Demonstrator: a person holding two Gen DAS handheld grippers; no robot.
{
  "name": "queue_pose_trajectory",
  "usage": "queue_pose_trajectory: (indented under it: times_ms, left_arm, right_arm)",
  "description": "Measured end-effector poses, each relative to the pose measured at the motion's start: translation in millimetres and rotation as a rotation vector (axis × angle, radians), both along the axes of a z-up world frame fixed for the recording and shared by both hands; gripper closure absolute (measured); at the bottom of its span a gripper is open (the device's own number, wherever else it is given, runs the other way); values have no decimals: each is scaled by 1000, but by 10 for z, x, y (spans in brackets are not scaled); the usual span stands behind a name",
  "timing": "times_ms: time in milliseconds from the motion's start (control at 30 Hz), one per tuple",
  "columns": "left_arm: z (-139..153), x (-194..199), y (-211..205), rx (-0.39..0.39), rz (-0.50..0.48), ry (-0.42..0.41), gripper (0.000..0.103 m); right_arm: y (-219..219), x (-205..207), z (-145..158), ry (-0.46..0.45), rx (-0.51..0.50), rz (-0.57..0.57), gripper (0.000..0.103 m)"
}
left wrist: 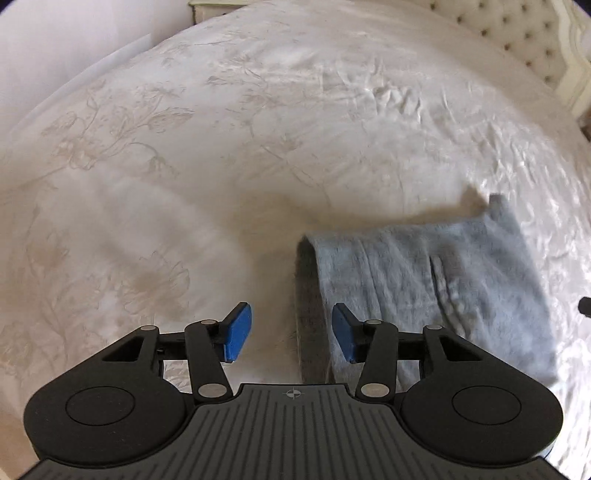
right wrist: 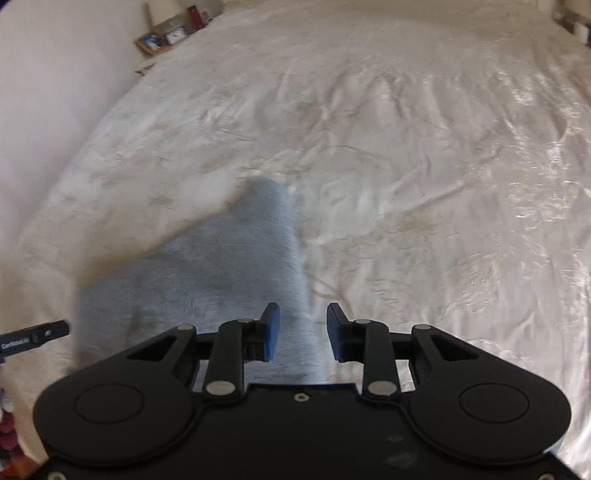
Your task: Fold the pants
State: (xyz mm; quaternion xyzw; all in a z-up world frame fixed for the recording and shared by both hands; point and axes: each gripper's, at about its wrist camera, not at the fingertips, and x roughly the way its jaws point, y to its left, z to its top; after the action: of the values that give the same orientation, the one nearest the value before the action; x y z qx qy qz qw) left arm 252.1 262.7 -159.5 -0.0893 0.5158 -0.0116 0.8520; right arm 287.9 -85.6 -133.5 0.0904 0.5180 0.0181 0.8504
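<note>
1. Hidden or unclear: both views are motion-blurred. In the left wrist view the near end of the pants [left wrist: 424,280] disappears behind the gripper body, so their full length cannot be read. In the right wrist view their near edge is likewise cut off by the gripper housing.
2. A small black device [right wrist: 35,338] pokes in at the left edge of the right wrist view, cropped by the frame; its label is too blurred to read.
3. Pants: one light blue-grey pair, lying folded flat on the bedspread [left wrist: 221,129]. The fold edge, showing a darker inner layer, faces left in the left wrist view. The long axis runs roughly away from the camera, leaning right at the far end.
4. Left gripper [left wrist: 291,332]: jaws apart, blue pads clear of the cloth, nothing between them – released. It sits over the pants' left fold edge.
5. Right gripper [right wrist: 303,330]: jaws apart, nothing clamped – released, over the pants' right edge.
6. Count: one pair of pants, two grippers, one bed, one tufted headboard [left wrist: 517,33]. The nightstand [right wrist: 162,37] clutter is too small to itemise.
</note>
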Motion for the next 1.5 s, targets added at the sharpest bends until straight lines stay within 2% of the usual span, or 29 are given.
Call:
queue_pose_trajectory:
  times_ms: [100,200,233,300,367,433,533,600,667,767,833,900,933,1067,1167,1233,1400,1500]
  left_arm:
    - [134,-29,-164,-28,-42,-54,56]
    - [179,-82,-440,-85,-108,-89,56]
    - [116,-82,-538,-91,-125,-83,56]
    - [-65,-151,-684,-66,-146,-32,55]
    - [-325,-214,-742,-31,-142,47,55]
    - [-437,-299,-757,-24,-143,61,53]
    - [-289,-295,-810,6,-170,46,53]
    - [-128,-254,-727,1,-156,-13,53]
    - [-26,-119,-719,-5,-151,-66,52]
    - [-99,36,-766,-18,-147,-47,52]
    - [-242,71,-796,-10,-149,-11,52]
    - [-369,-1,-781,20,-166,11,52]
    - [-432,-22,-798,37,-180,17,49]
    - [-439,-80,-762,34,-183,18,41]
    - [-452,-46,-744,26,-166,33,32]
    - [-455,-14,-734,14,-152,36,32]
    - [-296,-57,-733,-11,-124,-5,33]
    - [-71,-159,-768,-14,-107,-51,33]
  right_arm:
    - [232,-105,91,-70,10,93,72]
    - [576,-202,58,-73,-10,201,72]
    - [658,-236,18,-69,-28,231,72]
    - [798,-337,-170,-23,-63,271,72]
    - [796,-432,-423,88,-66,258,72]
    - [792,-507,-566,142,-78,263,72]
    - [739,-491,-425,119,-59,275,72]
    - [710,-424,-225,38,-49,275,72]
    - [716,-253,-64,-45,-29,278,72]
    - [776,74,-61,-67,6,290,72]
    - [801,304,-183,-51,-5,300,72]
    - [804,566,-427,-25,-45,301,72]
    - [814,643,-508,-15,-66,292,72]
    - [655,1071,-757,15,-123,203,74]
    - [593,1204,-697,7,-132,177,74]
    - [569,1228,-615,-21,-137,181,73]
    - [522,828,-185,-97,-99,186,56]
    - [531,491,35,-106,-91,207,50]
